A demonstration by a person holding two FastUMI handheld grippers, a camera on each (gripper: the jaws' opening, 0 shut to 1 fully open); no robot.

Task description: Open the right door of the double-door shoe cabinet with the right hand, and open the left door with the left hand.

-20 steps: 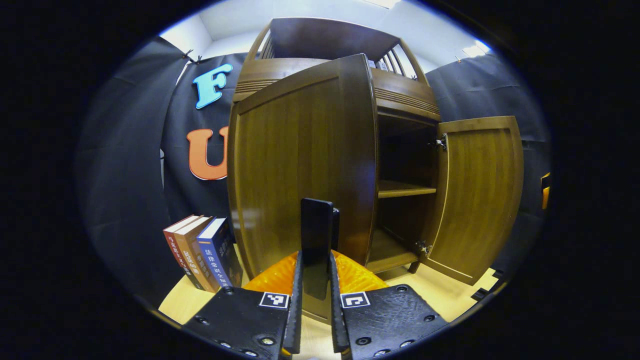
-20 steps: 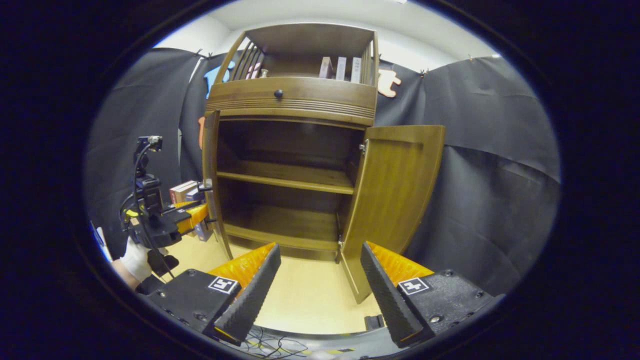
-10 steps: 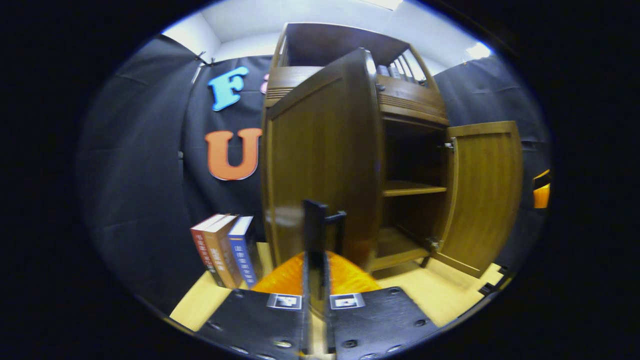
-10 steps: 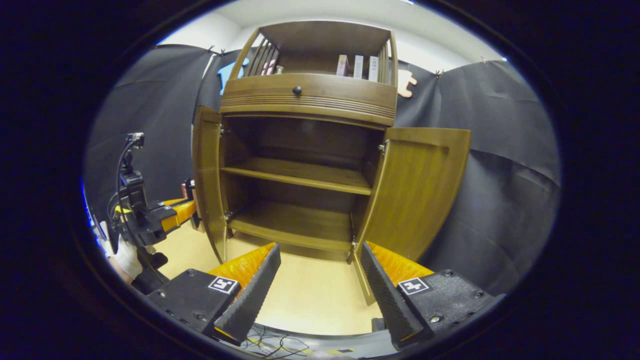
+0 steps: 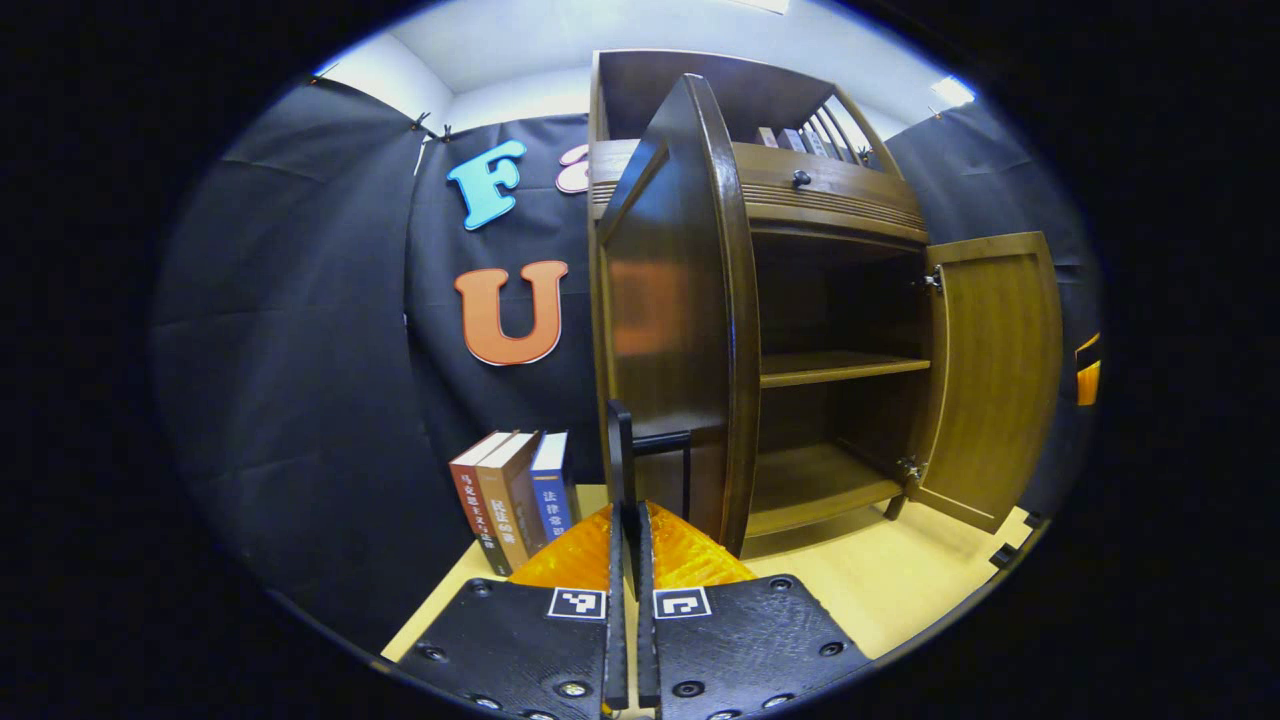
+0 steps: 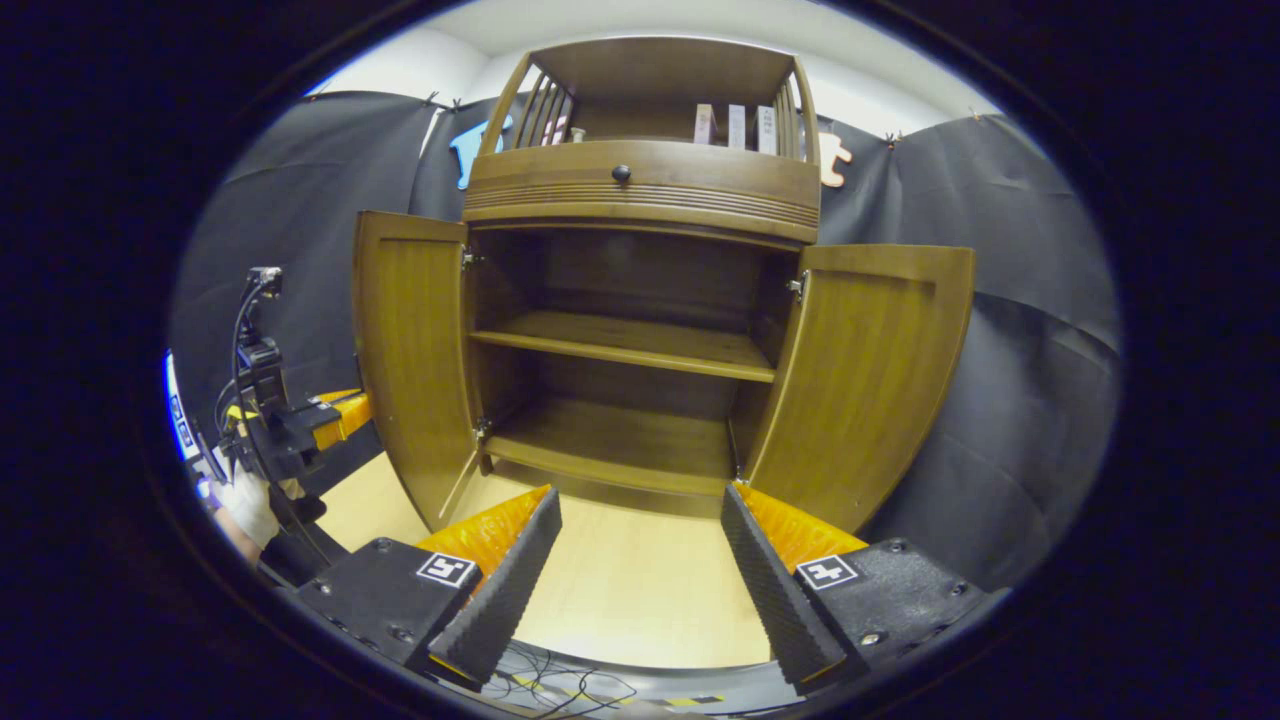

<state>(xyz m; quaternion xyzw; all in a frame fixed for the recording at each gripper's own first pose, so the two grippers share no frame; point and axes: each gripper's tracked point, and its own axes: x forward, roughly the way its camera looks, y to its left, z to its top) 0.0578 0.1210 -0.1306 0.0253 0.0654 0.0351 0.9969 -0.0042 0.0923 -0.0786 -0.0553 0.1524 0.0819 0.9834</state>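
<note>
Books [image 5: 512, 495] are leaning just left of the left door [image 5: 672, 320], whose handle [image 5: 622, 470] the left gripper [image 5: 628, 560] is pinching; right gripper [image 6: 640, 590] jaws are gaping.

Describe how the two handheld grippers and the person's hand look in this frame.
The right gripper has two wedge-shaped fingers with ridged inner faces, mounted on black bolted plates that each carry a square black-and-white marker, with orange ribbed parts behind. The left gripper has the same plates, markers and orange parts. In the right gripper view it carries black cables and a small top-mounted unit; the hand holding it wears a white glove.
</note>
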